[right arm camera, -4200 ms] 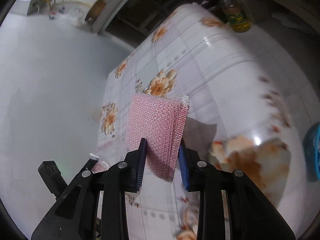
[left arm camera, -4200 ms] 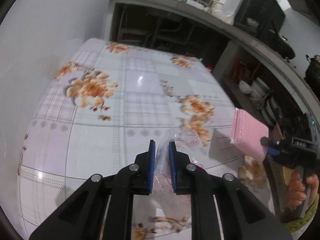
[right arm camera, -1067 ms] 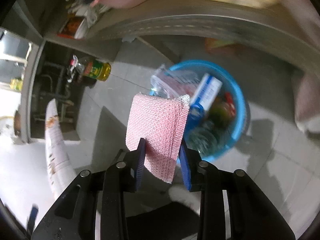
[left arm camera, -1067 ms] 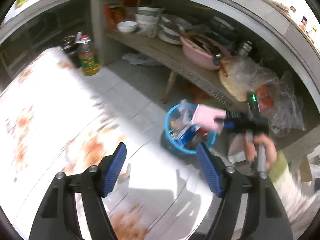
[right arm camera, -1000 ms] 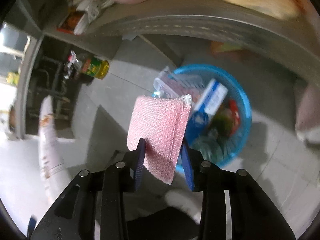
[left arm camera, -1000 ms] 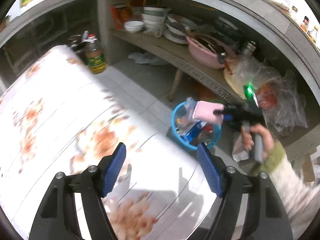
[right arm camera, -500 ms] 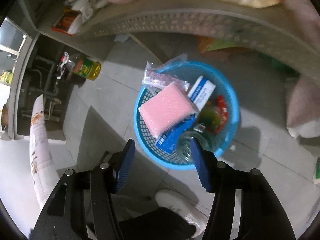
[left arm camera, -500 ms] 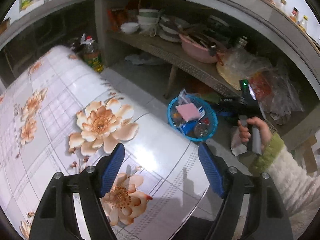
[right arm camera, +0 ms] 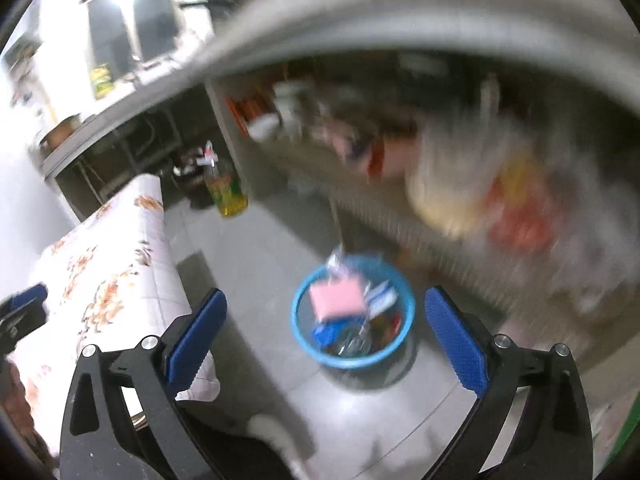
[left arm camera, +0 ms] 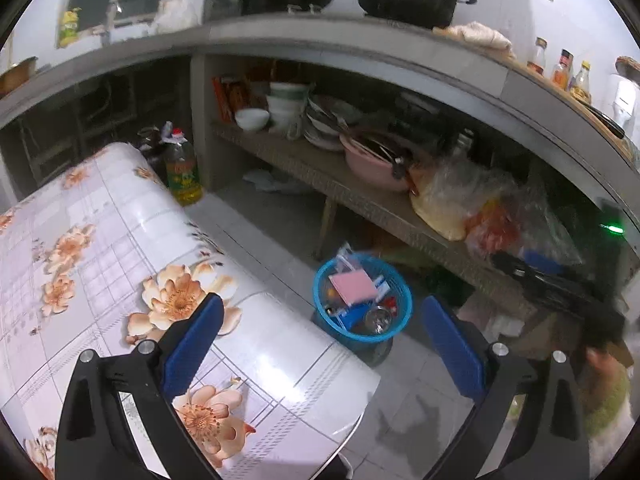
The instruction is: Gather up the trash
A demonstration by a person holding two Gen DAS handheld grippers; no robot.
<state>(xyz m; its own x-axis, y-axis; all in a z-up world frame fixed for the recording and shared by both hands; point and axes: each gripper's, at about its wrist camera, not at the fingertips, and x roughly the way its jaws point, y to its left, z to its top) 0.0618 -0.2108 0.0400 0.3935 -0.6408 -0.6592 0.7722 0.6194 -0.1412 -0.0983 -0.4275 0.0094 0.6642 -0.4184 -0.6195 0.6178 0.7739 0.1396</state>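
pink sponge (left arm camera: 353, 285) lies flat on top of the trash in the blue basket (left arm camera: 396, 312) on the floor, just beside the flowered desk (left arm camera: 100, 248) edge, so this piece looks binned. both the left tool (left arm camera: 320, 344) and right tool (right arm camera: 324, 332) are opening wide with nothing between the jaws. basket sits under both tools, probably so drops land inside.
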